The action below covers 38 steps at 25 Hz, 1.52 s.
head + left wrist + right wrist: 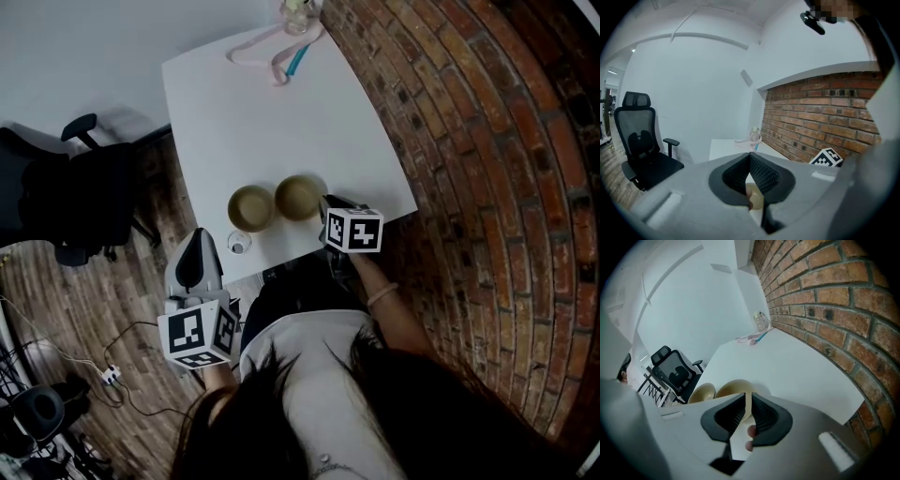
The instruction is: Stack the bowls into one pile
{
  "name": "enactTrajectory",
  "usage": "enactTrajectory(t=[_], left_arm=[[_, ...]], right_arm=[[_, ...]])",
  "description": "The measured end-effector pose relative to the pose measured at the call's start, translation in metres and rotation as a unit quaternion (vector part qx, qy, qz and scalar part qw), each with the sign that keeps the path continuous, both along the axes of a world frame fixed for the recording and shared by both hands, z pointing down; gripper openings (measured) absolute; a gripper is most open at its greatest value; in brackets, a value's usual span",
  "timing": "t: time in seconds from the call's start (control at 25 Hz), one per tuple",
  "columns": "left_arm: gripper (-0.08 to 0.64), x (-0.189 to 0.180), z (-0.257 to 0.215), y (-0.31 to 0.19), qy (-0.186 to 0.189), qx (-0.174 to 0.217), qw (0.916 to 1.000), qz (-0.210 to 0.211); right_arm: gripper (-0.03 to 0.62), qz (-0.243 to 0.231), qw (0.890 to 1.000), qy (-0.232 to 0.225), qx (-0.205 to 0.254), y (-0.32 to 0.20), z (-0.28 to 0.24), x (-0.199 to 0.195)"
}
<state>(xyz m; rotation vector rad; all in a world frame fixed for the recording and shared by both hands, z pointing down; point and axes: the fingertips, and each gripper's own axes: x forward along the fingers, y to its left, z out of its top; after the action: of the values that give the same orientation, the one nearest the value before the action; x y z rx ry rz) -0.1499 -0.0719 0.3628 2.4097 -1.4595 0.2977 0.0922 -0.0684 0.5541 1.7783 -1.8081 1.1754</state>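
The left gripper [750, 157] is hanging off the square white table [281, 112] at its near edge, jaws pressed together on nothing. The left-hand round tan bowl [251, 207] and right-hand round tan bowl [298, 197] are sitting side by side there, and the right gripper [746, 404] is pinching the latter's near wall. I judge the pick-up is in hand, and next it needs lifting clear and lowering centred into its neighbour.

I see a white bench [281, 122] with little on it. The left bowl [251, 207] sits close to the near edge, and the right bowl [299, 197] is just beside it on its right. A small clear round thing [239, 245] lies just in front of the left bowl, by the edge. Well beyond the left bowl, at the far edge, are a clear jar [298, 14], a pink strap [278, 66] and a teal pen [298, 61].
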Motion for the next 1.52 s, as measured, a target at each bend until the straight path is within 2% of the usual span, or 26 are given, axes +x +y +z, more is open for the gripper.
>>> enactTrajectory(t=[0.4, 1.52], left_arm=[[0.000, 0.016, 0.011, -0.001, -0.004, -0.016, 0.9998, 0.009], [0.000, 0.022, 0.031, -0.016, -0.025, -0.050, 0.9982, -0.023]], right_arm=[[0.054, 0.004, 1.000, -0.008, -0.016, 0.005, 0.012, 0.012], [0.075, -0.042, 0.997, -0.032, -0.056, -0.019, 0.046, 0.003]])
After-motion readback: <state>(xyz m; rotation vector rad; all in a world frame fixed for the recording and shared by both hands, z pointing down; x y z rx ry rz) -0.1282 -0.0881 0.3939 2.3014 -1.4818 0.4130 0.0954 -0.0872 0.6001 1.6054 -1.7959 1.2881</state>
